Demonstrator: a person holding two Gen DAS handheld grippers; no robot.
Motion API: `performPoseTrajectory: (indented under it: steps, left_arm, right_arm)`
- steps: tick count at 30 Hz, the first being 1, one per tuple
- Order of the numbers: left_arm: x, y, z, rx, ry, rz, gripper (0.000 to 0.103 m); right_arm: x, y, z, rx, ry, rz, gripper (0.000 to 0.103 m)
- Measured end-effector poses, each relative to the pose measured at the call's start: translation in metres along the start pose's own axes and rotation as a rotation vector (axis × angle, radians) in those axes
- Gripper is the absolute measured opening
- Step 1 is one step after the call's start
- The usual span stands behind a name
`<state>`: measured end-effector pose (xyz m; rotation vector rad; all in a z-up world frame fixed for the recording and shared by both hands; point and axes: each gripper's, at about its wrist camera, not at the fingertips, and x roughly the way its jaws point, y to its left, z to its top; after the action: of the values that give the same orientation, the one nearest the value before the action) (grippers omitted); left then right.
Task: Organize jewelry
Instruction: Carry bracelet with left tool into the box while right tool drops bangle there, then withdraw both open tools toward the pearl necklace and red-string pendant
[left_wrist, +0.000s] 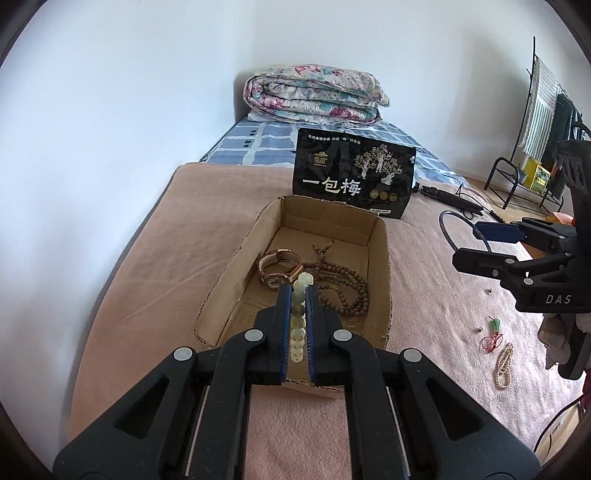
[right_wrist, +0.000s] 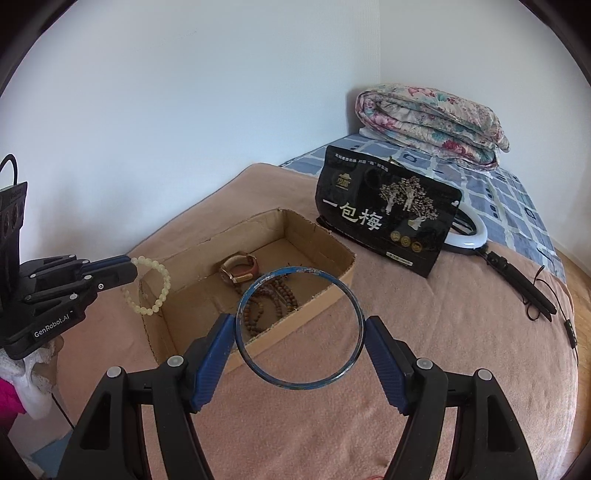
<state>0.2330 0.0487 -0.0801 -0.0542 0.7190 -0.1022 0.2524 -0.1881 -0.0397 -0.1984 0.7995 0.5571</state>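
Note:
My left gripper (left_wrist: 298, 291) is shut on a pale green bead bracelet (left_wrist: 300, 317) and holds it above the near end of an open cardboard box (left_wrist: 384, 266). The bracelet also shows in the right wrist view (right_wrist: 153, 286), hanging from the left gripper (right_wrist: 131, 263). In the box lie a watch (left_wrist: 277, 263) and a brown bead necklace (left_wrist: 343, 284). My right gripper (right_wrist: 300, 326) is shut on a blue bangle (right_wrist: 273, 380) and holds it above the box's (right_wrist: 207, 236) near wall. The right gripper (left_wrist: 480, 230) is to the right of the box.
A pearl bracelet (left_wrist: 503, 365), a red-string green pendant (left_wrist: 493, 334) and small beads lie on the pink blanket (left_wrist: 147, 280) at right. A black snack bag (left_wrist: 352, 173) stands behind the box. A ring light (right_wrist: 467, 232) and folded quilt (right_wrist: 428, 118) lie farther back.

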Motion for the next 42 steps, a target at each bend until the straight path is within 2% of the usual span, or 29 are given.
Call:
performPoseTrajectory:
  steps: [10,20,21,22,24,25,26,42]
  left_arm:
    - [0.011,0.023,-0.001,-0.036,0.014,0.012,0.005]
    - [0.021,0.029,0.001,-0.057,0.028,0.003,0.005]
    - [0.022,0.03,0.002,-0.062,0.03,-0.002,0.005]
    - [0.022,0.03,0.002,-0.067,0.028,-0.011,0.005]
    - [0.022,0.031,0.002,-0.071,0.032,-0.009,0.015]
    - [0.021,0.03,0.002,-0.07,0.028,-0.006,0.034]
    - [0.019,0.03,0.002,-0.068,0.017,0.001,0.042]
    - [-0.003,0.012,0.002,-0.048,-0.013,0.01,0.042]
  right_arm:
    - [0.036,0.026,0.011,-0.02,0.025,0.031,0.074]
    - [0.06,0.036,0.024,-0.022,0.032,0.051,0.074]
    - [0.062,0.036,0.025,-0.023,0.033,0.052,0.077]
    - [0.063,0.037,0.026,-0.024,0.033,0.044,0.085]
    - [0.063,0.037,0.027,-0.025,0.02,0.023,0.094]
    - [0.062,0.037,0.026,-0.022,0.011,0.019,0.095]
    - [0.06,0.036,0.026,-0.017,0.007,0.019,0.095]
    - [0.025,0.011,0.016,0.041,-0.017,-0.012,0.095]
